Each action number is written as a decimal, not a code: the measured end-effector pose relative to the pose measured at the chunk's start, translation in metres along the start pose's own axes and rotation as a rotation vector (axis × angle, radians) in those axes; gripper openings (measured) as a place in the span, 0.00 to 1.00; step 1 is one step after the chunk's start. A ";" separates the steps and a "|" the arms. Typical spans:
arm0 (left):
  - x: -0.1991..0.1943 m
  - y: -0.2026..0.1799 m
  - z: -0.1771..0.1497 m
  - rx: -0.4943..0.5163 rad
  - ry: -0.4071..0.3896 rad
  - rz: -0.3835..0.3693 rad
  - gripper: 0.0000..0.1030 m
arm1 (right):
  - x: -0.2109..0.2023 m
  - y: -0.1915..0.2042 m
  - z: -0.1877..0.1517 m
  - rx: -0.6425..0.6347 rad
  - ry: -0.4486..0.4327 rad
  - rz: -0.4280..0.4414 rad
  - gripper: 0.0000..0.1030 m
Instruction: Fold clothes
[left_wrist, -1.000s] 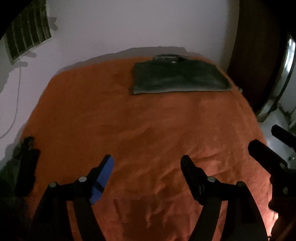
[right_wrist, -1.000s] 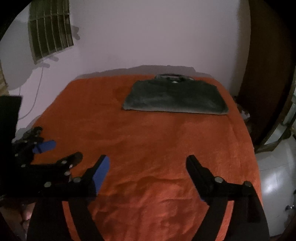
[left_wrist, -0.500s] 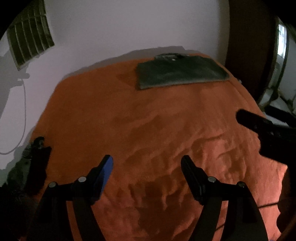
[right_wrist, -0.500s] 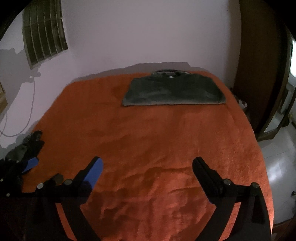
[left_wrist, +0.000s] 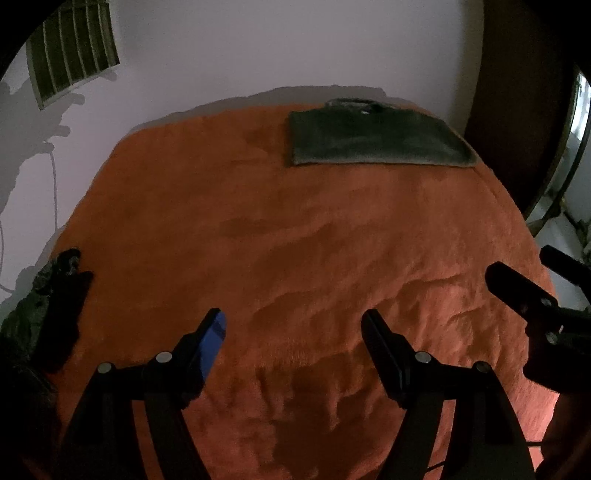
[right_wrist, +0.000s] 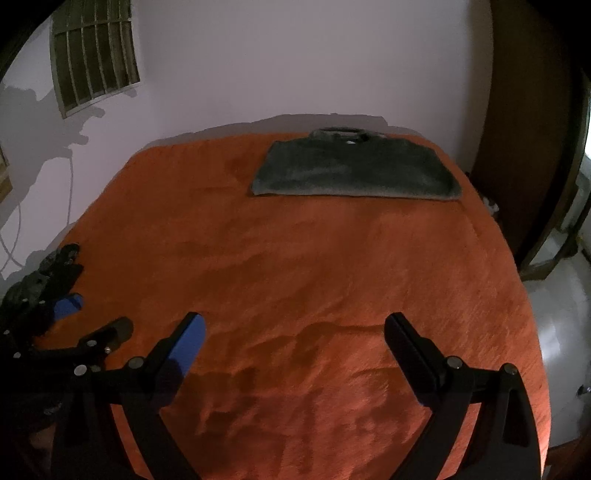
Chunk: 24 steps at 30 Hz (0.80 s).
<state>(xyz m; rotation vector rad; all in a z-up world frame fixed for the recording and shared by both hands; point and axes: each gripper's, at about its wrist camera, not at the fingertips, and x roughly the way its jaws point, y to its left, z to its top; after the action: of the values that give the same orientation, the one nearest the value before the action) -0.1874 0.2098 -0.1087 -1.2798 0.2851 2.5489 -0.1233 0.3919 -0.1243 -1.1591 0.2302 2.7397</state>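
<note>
Both tongs hang over the near, rumpled part of the orange blanket (right_wrist: 295, 266) on the bed. The left tongs (left_wrist: 293, 325) stand wide apart, gripping nothing. The right tongs (right_wrist: 293, 328) have just spread to full width, also bare. A folded dark garment (right_wrist: 354, 171) lies flat at the far edge by the wall.

The left tongs (left_wrist: 293, 325) hang open over an orange blanket (left_wrist: 295, 240); a folded dark garment (left_wrist: 376, 140) lies far ahead of them.
</note>
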 end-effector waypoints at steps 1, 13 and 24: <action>0.002 0.002 0.000 -0.002 0.004 -0.001 0.74 | 0.000 0.001 -0.001 0.004 0.000 0.008 0.95; 0.000 0.017 -0.005 -0.049 -0.002 -0.012 0.74 | -0.001 0.021 -0.010 0.002 0.027 0.015 0.95; -0.012 0.022 -0.009 -0.023 0.005 -0.012 0.74 | -0.003 0.024 -0.005 0.034 0.045 0.041 0.95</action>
<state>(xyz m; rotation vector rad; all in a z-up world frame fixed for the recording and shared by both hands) -0.1808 0.1840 -0.1032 -1.2926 0.2487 2.5463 -0.1224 0.3671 -0.1238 -1.2210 0.3079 2.7356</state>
